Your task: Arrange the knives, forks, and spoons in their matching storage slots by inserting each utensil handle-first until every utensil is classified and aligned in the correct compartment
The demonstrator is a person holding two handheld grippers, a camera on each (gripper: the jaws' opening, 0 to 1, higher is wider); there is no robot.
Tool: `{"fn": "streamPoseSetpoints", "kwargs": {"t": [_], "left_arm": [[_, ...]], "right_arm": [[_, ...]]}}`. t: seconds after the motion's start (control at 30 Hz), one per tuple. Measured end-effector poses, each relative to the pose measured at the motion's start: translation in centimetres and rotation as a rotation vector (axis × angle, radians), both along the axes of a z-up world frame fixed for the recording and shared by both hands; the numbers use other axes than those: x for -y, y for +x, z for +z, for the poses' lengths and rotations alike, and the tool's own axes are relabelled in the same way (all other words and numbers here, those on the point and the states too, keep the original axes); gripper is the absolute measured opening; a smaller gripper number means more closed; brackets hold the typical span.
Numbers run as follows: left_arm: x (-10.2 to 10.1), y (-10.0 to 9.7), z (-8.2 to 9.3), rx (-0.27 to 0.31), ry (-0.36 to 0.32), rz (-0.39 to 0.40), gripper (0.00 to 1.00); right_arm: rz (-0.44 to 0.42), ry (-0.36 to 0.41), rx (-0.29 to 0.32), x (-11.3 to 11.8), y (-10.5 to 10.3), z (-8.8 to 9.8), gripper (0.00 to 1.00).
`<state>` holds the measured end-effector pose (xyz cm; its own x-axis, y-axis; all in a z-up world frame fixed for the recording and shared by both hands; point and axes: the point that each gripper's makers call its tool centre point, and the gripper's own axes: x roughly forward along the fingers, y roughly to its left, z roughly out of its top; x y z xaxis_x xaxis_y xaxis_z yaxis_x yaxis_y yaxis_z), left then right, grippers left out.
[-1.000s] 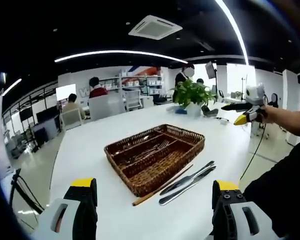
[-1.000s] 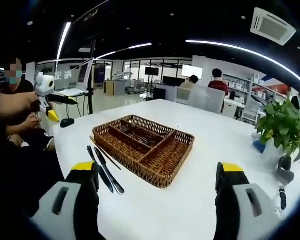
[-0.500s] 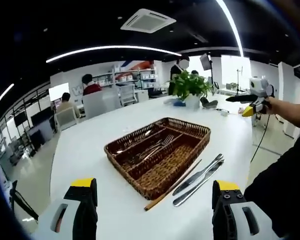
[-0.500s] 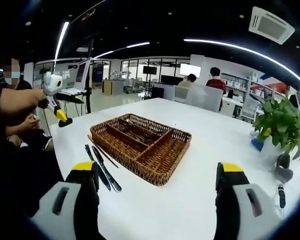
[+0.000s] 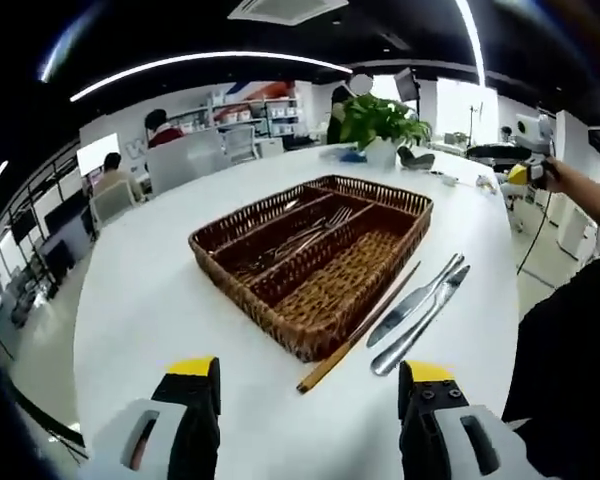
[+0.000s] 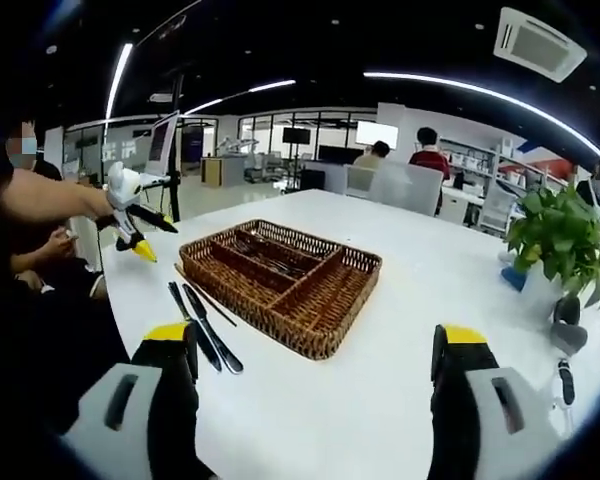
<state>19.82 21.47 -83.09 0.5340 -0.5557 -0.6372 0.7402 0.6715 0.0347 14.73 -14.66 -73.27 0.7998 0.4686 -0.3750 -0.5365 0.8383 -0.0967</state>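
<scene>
Apparently at the pick-up step: some forks (image 5: 310,235) already inside the middle long slot of the tray (image 5: 235,285), while two knives (image 5: 420,305) lie outside it on the surface (image 5: 130,300), side by side, just beside the tray's long edge. Between knives and tray, a thin wooden stick (image 5: 360,330), close along the wicker wall; cannot tell if touching.

Left gripper (image 5: 310,372): jaws spread wide, holding nothing, hovering above the surface. In the left gripper view, knives ahead and toward the right jaw, well apart from the tips, not between them.

Right gripper (image 6: 315,335): jaws also spread, empty. In the right gripper view, knives ahead of the jaw on the left side of that view, near the tray's corner, again not between the tips.

Next, probably: bring one gripper down over a single knife, turn the jaws across its narrow body, close on it, lift, then slide it handle-first into a free long slot. Flat metal on a smooth surface, so likely hard to pinch; careful not to drag the second knife or the stick.
</scene>
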Motion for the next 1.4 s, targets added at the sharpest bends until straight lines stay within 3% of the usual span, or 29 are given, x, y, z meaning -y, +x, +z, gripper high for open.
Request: {"fn": "streamPoseSetpoints", "kwargs": {"t": [0.07,0.17,0.33,0.57,0.67,1.07,1.4], "left_arm": [[0.2,0.3,-1.1,-0.031,-0.016,-0.005,0.73],[0.4,0.5,-1.9,-0.049,0.002,-0.023,0.64],[0.8,0.3,-2.6,-0.098,0.003,-0.071,0.33],[0.9,-0.2,-3.5,-0.084,0.08,-0.119,0.26],[1.2,-0.6,-3.7,-0.063,0.131,-0.172,0.11],[1.2,-0.9,-3.3,-0.046,0.167,-0.21,0.08],[2.1,-3.8,-1.9,-0.097,0.112,-0.255,0.06]], "right_arm": [[-0.001,-0.003,-0.003,0.0,-0.1,-0.2,0.99],[-0.005,-0.007,-0.007,0.2,-0.2,-0.3,0.99],[-0.022,-0.006,-0.012,1.0,-0.2,-0.5,0.99],[-0.028,-0.006,-0.022,1.3,-0.3,-1.0,0.98],[-0.027,-0.007,-0.025,1.2,-0.2,-1.2,0.98],[-0.016,-0.01,-0.019,0.8,-0.2,-1.0,0.98],[-0.008,-0.011,-0.015,0.3,-0.4,-1.1,0.98]]}}
